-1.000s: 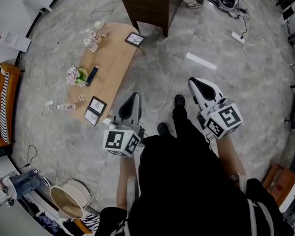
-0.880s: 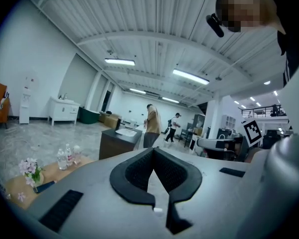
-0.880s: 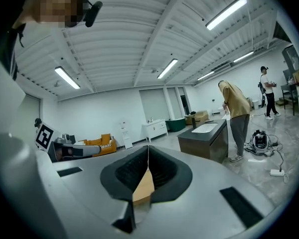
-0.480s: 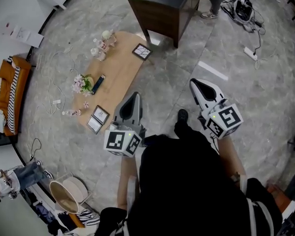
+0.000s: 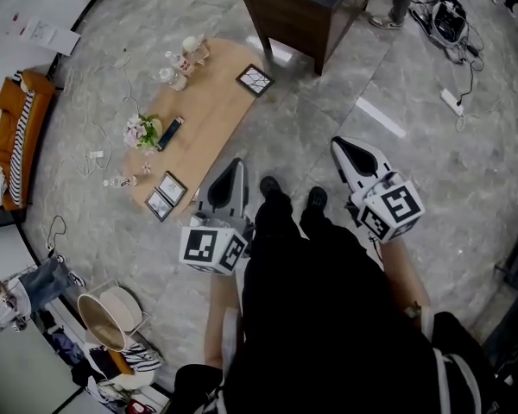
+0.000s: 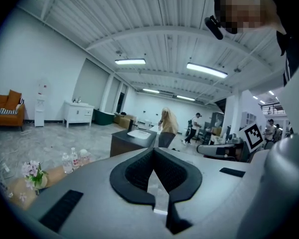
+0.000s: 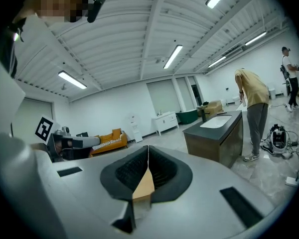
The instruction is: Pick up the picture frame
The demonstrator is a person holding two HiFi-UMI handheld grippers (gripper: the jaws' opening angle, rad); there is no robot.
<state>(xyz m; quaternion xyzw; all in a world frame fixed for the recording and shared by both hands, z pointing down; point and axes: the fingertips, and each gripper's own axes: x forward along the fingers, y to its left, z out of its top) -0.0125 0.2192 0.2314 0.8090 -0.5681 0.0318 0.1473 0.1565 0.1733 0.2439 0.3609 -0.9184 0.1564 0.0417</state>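
Note:
A low wooden table (image 5: 209, 110) stands on the marble floor ahead to my left. Two small dark picture frames (image 5: 166, 194) lie at its near end, and a third frame (image 5: 255, 79) lies at its far end. My left gripper (image 5: 236, 163) is shut and empty, in the air just right of the table's near end, apart from the frames. My right gripper (image 5: 338, 143) is also shut and empty, further right over bare floor. In the left gripper view the left gripper (image 6: 153, 151) points level past the table (image 6: 17, 192). The right gripper (image 7: 148, 148) looks toward the room.
Pink flowers (image 5: 141, 130), a dark remote (image 5: 168, 133) and small bottles (image 5: 175, 70) share the table. A dark cabinet (image 5: 298, 11) stands beyond it, with a person (image 7: 254, 108) beside it. An orange sofa (image 5: 15, 136) is far left, a round basket (image 5: 104, 322) near left, a power strip (image 5: 454, 102) right.
I have walked forward: the cabinet and the far frame slid rightward in the head view and my feet swapped places. Both grippers keep the same pose, shut and empty.

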